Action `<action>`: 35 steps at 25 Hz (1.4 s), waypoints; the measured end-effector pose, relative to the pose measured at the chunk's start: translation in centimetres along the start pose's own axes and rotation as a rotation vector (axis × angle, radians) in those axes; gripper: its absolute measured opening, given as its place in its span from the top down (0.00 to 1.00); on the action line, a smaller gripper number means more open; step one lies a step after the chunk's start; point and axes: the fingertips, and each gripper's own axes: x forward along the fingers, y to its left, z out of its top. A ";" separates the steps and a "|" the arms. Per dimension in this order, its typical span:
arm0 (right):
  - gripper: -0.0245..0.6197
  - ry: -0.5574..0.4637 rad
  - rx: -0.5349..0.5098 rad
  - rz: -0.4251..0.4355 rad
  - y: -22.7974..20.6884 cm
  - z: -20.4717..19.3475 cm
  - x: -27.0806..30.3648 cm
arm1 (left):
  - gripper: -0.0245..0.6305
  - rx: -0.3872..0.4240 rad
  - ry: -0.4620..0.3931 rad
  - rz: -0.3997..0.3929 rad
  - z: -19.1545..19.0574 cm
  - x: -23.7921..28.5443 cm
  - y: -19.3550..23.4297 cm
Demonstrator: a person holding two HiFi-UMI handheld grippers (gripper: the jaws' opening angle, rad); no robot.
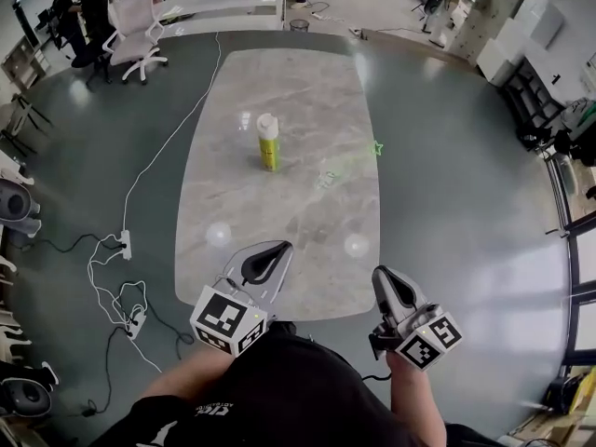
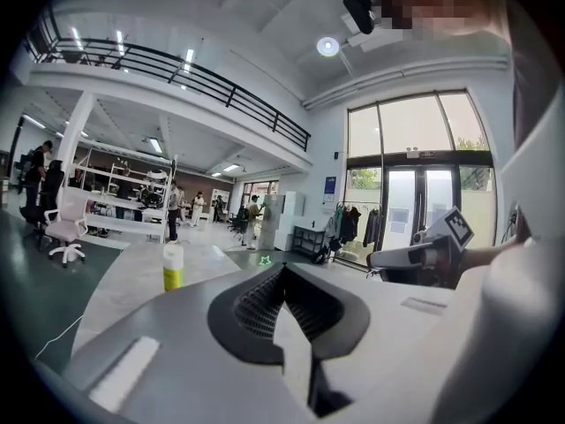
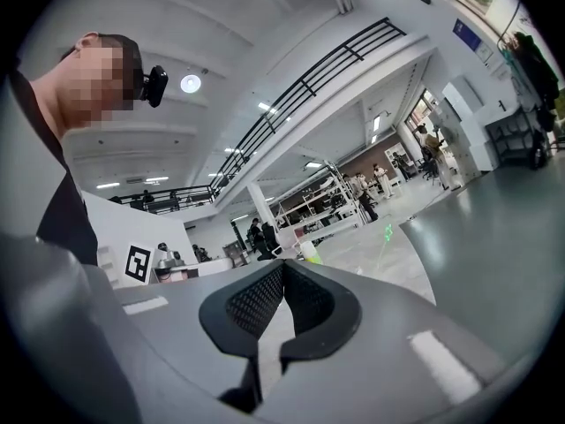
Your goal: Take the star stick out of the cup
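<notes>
A green star stick [image 1: 377, 147] leans out of a clear, barely visible cup [image 1: 326, 178] right of the marble table's [image 1: 279, 212] middle. Both grippers hover over the near table edge, well short of the cup. My left gripper [image 1: 282, 248] has its jaws together with nothing between them, and so does my right gripper [image 1: 380, 274]. In the left gripper view the star [image 2: 265, 260] shows just past the closed tips of my left gripper [image 2: 282, 268]. Beyond the closed right gripper [image 3: 282, 264] in its own view, the star stick [image 3: 387, 234] shows to the right.
A yellow bottle with a white cap [image 1: 268, 142] stands on the table left of the cup; the same bottle [image 2: 173, 268] is far left in the left gripper view. Cables and a power strip [image 1: 124, 243] lie on the floor left of the table. Office chairs [image 1: 130, 49] stand far back.
</notes>
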 end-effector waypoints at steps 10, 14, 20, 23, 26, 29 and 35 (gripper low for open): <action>0.88 0.040 0.012 0.005 -2.7 0.8 7.4 | 0.96 -0.022 0.006 -0.036 0.3 5.7 3.9; 0.86 0.062 0.019 0.014 -5.0 1.0 9.6 | 0.96 -0.030 0.026 -0.025 -0.4 8.5 5.3; 0.76 0.116 0.029 0.050 -8.9 1.3 12.7 | 0.96 -0.055 0.038 0.014 -0.5 12.0 6.7; 0.72 0.147 0.043 0.070 -11.5 1.2 13.9 | 0.96 -0.059 0.037 0.041 -0.7 13.9 6.9; 0.70 0.187 0.037 0.094 -14.1 1.1 15.0 | 0.96 -0.080 0.028 0.079 -1.0 16.0 7.1; 0.66 0.216 0.031 0.102 -16.6 0.8 16.2 | 0.96 -0.091 0.030 0.119 -1.6 17.7 7.6; 0.62 0.248 0.044 0.123 -20.2 -0.9 19.7 | 0.96 -0.113 0.046 0.158 -4.1 20.8 9.6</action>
